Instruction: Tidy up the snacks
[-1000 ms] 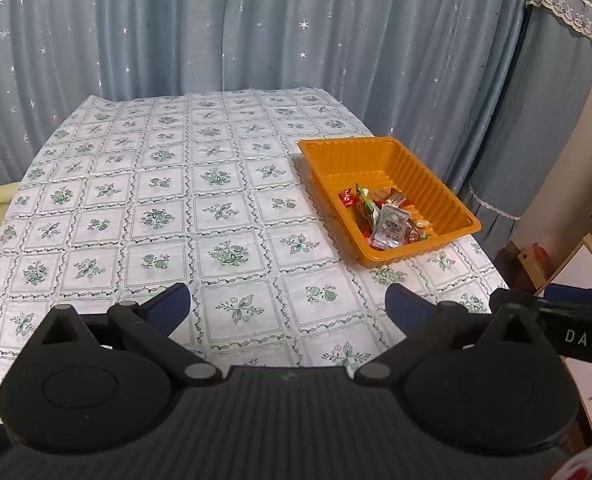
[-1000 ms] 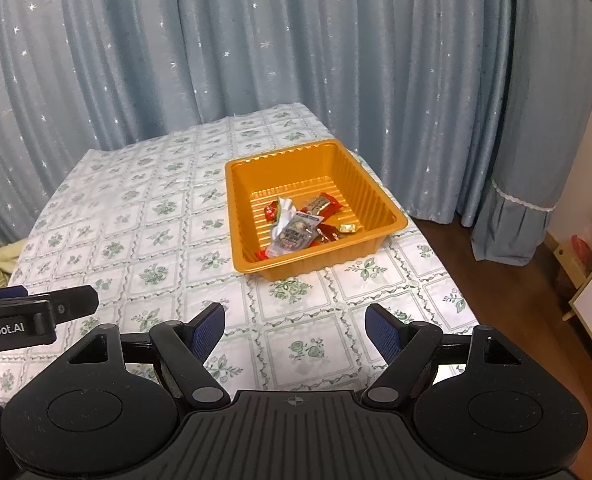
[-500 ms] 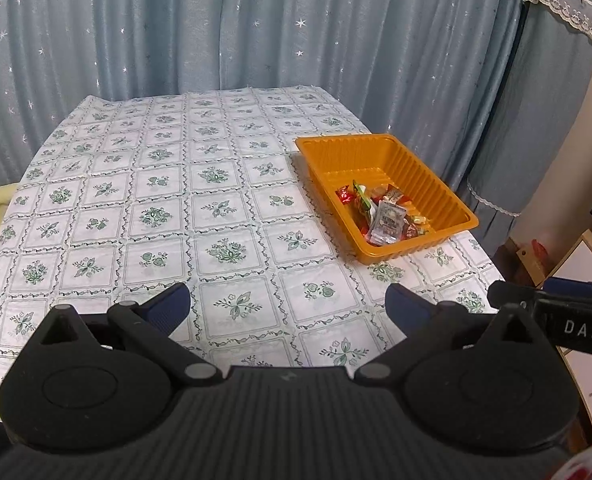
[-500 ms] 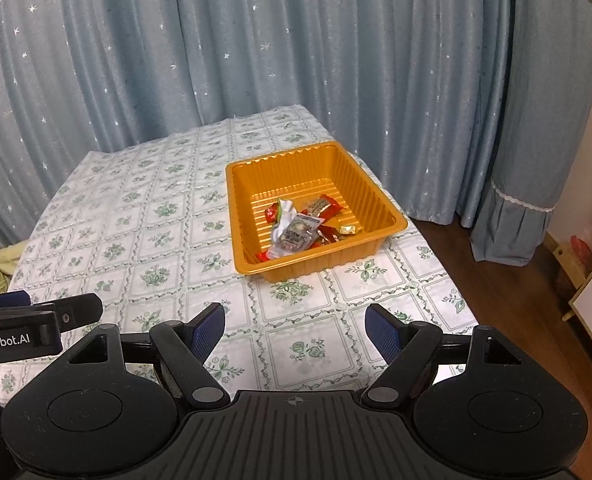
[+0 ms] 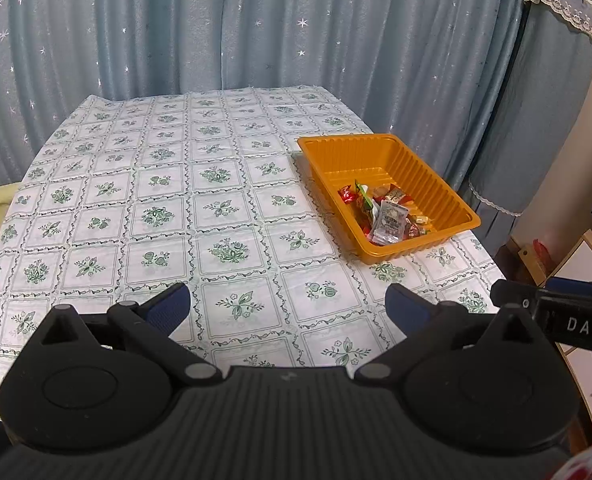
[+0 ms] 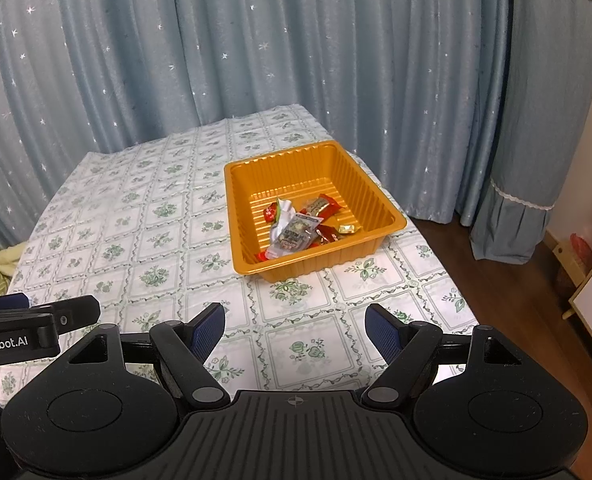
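The snacks (image 6: 303, 226) lie heaped in the near part of an orange tray (image 6: 379, 196), its far part bare. Among them are a clear packet with a dark label (image 5: 389, 224), red wrappers and a small gold sweet (image 6: 347, 229) by the right wall; the smaller pieces are hard to tell apart, perhaps candies. The tray (image 5: 435, 184) sits on a table (image 5: 156, 208) under a white cloth with green flower squares, toward its right edge. Blue star-flecked curtains (image 6: 256, 48) hang behind the table.

The left gripper (image 5: 287, 307) hangs above the near part of the cloth, well short of the tray, its blue pads (image 5: 170, 306) wide apart with nothing between them. The right gripper (image 6: 294, 330) hangs likewise over the near edge, in line with the tray, fingers (image 6: 381, 332) spread and empty. Each gripper shows at the edge of the other's view: the right one (image 5: 555, 308) at the right of the left view, the left one (image 6: 36, 320) at the left of the right view. Wooden floor (image 6: 515, 300) lies right of the table.
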A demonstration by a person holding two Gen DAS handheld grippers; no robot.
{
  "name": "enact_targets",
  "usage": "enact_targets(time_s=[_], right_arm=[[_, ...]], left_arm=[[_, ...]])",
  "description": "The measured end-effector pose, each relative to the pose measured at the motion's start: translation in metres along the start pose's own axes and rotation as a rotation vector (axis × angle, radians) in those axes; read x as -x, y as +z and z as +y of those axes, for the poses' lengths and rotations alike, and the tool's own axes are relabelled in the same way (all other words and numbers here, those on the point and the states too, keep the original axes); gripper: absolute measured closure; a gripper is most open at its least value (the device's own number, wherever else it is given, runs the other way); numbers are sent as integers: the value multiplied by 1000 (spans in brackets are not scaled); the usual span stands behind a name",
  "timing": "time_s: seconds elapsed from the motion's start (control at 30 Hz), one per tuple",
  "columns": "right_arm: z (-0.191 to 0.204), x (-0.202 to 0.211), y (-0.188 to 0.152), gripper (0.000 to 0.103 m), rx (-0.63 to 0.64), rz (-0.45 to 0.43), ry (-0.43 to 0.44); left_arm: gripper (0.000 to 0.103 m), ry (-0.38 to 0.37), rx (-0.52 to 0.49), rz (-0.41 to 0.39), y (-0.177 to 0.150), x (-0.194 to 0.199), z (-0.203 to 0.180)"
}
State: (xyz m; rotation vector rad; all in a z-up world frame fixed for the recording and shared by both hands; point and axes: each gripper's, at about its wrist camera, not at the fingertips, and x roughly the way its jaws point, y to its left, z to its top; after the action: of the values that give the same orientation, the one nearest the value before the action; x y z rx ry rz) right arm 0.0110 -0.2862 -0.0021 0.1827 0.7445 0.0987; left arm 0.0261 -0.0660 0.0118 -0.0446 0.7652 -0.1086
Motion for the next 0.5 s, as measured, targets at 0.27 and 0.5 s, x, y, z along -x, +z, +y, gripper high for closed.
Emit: enact_targets(time_s=[0.27,0.5], right_arm=[[-1,0,-1,26,-3,-2,0],[-2,-1,-1,26,-7,-2,-2]], left_arm=[[0,3,-1,-1,0,1,0],[0,2,-1,1,0,1,0]])
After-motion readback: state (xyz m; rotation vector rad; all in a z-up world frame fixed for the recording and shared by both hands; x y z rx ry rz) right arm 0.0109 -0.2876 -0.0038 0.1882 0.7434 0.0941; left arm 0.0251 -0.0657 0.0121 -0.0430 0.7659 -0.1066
